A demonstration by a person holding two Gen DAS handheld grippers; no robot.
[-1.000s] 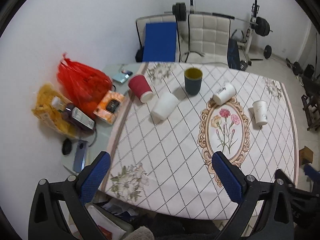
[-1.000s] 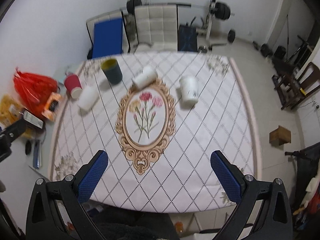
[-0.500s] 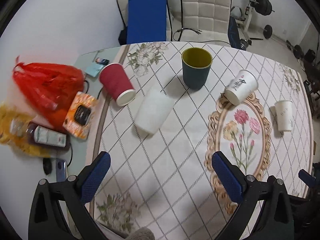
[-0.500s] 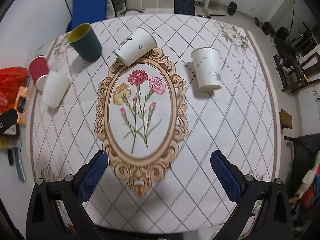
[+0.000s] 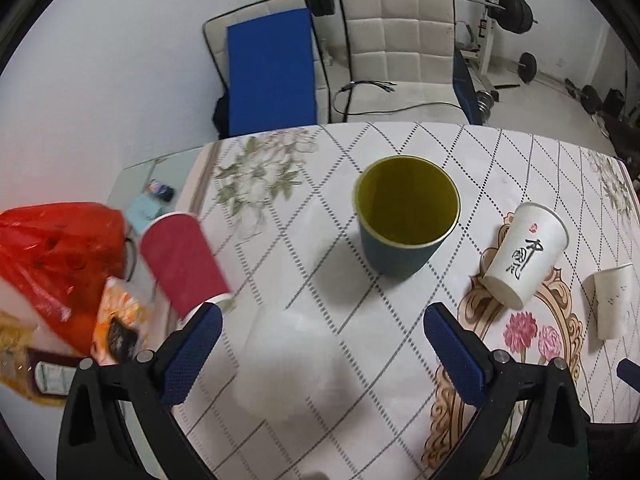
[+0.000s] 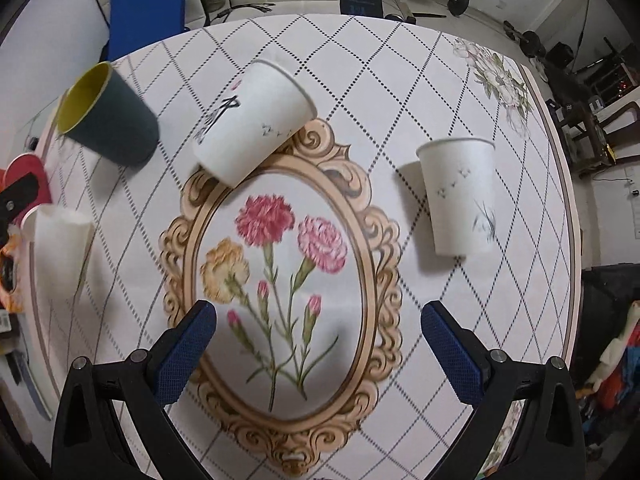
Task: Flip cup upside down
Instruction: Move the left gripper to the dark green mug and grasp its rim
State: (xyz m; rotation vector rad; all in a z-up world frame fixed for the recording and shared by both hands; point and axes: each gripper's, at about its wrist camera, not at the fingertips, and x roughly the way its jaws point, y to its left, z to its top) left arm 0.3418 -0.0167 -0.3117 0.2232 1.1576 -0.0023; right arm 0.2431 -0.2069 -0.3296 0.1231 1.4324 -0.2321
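A dark blue cup with a yellow inside (image 5: 405, 216) stands upright, mouth up, on the patterned tablecloth (image 5: 304, 248); it also shows in the right wrist view (image 6: 108, 116). A plain white cup (image 5: 292, 364) stands upside down just ahead of my open, empty left gripper (image 5: 320, 340). A red cup (image 5: 182, 260) stands upside down to its left. Two white printed cups (image 6: 252, 120) (image 6: 460, 196) also stand upside down, ahead of my open, empty right gripper (image 6: 318, 336), which hovers over the flower medallion (image 6: 276, 264).
A red plastic bag (image 5: 52, 256), an orange packet (image 5: 118, 320) and a bottle (image 5: 44, 368) lie off the tablecloth's left edge. Two chairs (image 5: 396, 48) and gym weights (image 5: 514, 6) stand beyond the far edge.
Both grippers have moved forward and down toward the table. The cups now look much larger and closer. Nothing has been grasped or moved.
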